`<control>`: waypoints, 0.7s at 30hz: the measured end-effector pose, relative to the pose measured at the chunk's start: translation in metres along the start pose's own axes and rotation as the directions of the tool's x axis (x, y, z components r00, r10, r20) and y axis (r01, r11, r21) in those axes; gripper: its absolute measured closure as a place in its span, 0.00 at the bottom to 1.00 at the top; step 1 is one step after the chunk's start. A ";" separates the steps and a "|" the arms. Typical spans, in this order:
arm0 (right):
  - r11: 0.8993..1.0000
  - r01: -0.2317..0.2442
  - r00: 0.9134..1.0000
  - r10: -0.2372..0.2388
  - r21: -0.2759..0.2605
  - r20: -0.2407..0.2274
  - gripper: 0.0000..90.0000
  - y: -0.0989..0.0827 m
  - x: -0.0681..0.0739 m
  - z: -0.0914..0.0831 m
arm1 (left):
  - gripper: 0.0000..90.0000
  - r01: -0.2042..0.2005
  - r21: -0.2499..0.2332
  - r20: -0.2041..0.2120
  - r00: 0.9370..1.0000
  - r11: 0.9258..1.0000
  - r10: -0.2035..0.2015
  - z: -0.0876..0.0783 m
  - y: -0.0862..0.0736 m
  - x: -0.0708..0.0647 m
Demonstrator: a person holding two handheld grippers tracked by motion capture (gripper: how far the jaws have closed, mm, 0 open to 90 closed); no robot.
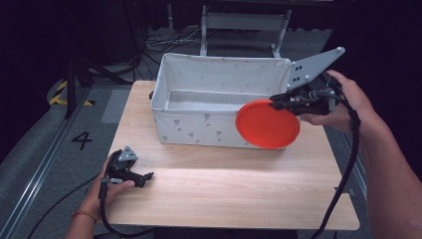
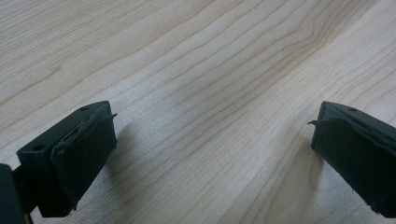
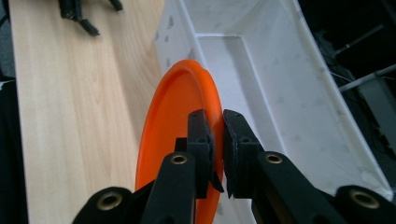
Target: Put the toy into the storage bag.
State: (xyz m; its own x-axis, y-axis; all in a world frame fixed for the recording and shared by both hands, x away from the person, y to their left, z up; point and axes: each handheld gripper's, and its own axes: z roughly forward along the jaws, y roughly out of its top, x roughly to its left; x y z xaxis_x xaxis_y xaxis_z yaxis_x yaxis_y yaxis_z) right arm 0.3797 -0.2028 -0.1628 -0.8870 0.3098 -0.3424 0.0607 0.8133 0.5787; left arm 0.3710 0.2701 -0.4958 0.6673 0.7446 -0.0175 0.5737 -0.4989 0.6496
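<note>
Your widest free room is the bare front half of the table (image 1: pixel 234 194), between your two hands. The white fabric bin (image 1: pixel 199 124) blocks the far half with its tall walls; you can enter it from above through its open top. The orange plate (image 1: pixel 267 124) hangs on edge before the bin's right front corner, narrowing that side.

- The high view looks forward and down over the wooden table (image 1: pixel 224 189) and the white fabric bin (image 1: pixel 199 124).
- The left gripper view sits very near the tabletop (image 2: pixel 196 70), facing along it.
- The right gripper view looks down along its jaws at the orange plate (image 3: pixel 177 130), sharing bin (image 3: pixel 261 79) and table (image 3: pixel 84 102) with the high view.
</note>
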 end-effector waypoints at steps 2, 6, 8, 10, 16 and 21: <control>1.000 -0.003 1.000 0.003 -0.002 0.016 0.91 0.003 -0.009 -0.003 | 0.00 0.000 0.000 0.000 1.000 1.000 0.000 0.000 0.000 0.000; 1.000 -0.006 1.000 0.006 -0.002 0.020 0.91 0.009 -0.023 -0.002 | 0.00 0.000 0.000 0.000 1.000 1.000 0.000 0.000 0.000 0.000; 1.000 0.000 1.000 -0.001 0.007 0.021 0.91 0.015 -0.031 0.002 | 0.00 0.003 -0.002 0.002 1.000 1.000 -0.003 0.000 0.000 0.000; 1.000 -0.002 0.999 0.002 0.006 0.036 0.91 0.020 -0.036 0.004 | 0.00 0.003 -0.002 0.003 1.000 1.000 -0.003 0.000 0.000 0.000; 1.000 -0.015 0.999 0.015 -0.001 0.043 0.91 0.030 -0.054 0.009 | 0.00 0.003 -0.002 0.001 1.000 1.000 -0.003 0.000 0.000 0.000; 0.999 -0.034 0.998 0.034 -0.005 0.049 0.91 0.032 -0.072 0.020 | 0.00 0.003 -0.001 0.004 1.000 1.000 -0.003 0.000 0.000 0.000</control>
State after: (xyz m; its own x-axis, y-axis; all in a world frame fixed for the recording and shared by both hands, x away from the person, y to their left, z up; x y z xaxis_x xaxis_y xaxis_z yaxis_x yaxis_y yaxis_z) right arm 0.4546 -0.1891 -0.1343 -0.8610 0.3612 -0.3579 0.0885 0.7996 0.5940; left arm 0.3714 0.2698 -0.4960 0.6674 0.7444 -0.0224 0.5752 -0.4961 0.6504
